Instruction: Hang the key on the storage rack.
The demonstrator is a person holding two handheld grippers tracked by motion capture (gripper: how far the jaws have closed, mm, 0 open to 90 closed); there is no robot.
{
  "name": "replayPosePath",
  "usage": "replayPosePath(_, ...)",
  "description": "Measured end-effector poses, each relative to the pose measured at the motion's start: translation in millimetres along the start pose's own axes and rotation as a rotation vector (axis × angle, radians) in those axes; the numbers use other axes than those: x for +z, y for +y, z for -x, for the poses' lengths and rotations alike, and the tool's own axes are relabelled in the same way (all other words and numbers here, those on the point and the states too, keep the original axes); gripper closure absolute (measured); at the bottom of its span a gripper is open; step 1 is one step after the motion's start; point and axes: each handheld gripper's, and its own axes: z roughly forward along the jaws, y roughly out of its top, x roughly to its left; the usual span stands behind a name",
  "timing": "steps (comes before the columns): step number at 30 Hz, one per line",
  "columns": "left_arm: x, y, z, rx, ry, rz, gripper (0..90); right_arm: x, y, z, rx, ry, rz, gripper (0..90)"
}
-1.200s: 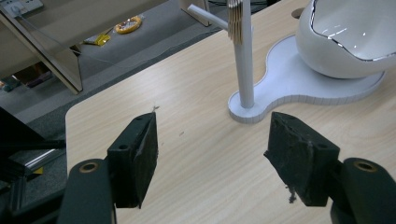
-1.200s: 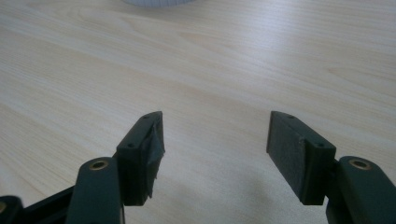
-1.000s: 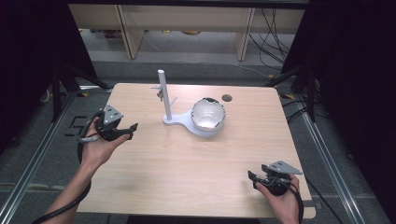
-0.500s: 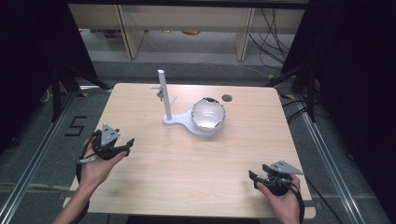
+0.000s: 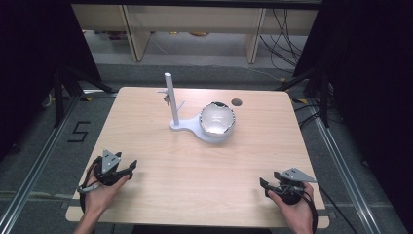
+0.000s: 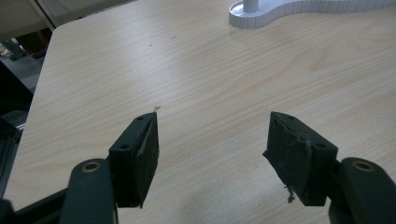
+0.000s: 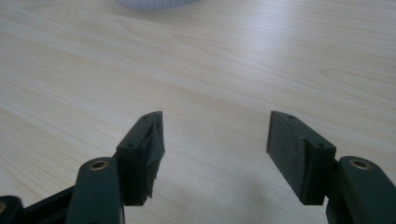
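Note:
A white stand (image 5: 187, 126) with an upright post (image 5: 170, 95) and a shiny silver bowl (image 5: 217, 119) sits at the middle back of the wooden table (image 5: 195, 165). My left gripper (image 5: 130, 166) rests low at the table's front left, jaws open with nothing between them. In the left gripper view the gripper (image 6: 212, 140) points across bare wood toward the stand's base (image 6: 280, 11). My right gripper (image 5: 265, 184) lies at the front right, open and empty. The right gripper view has that gripper (image 7: 215, 135) over bare wood with the white base's edge (image 7: 154, 3) far ahead.
A small dark round hole (image 5: 236, 102) is in the table behind the bowl. Black curtains hang at both sides. Shelving and cables stand beyond the far edge. A floor marking (image 5: 79, 131) lies left of the table.
My left gripper has come down and toward the front-left corner of the table, staying open. The right gripper has not moved.

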Motion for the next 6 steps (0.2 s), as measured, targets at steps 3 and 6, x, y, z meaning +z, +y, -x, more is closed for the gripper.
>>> replayPosePath(3, -1.7, -3.8, 1.4, -0.016, 0.000, 0.012, 34.2, 0.1, 0.1, -0.7, -0.002, -0.002, -0.007, 37.5)
replayPosePath(6, -2.7, -4.4, 1.3, -0.033, -0.002, 0.016, 33.9, 1.0, 0.2, -0.8, -0.006, 0.004, -0.002, 37.2)
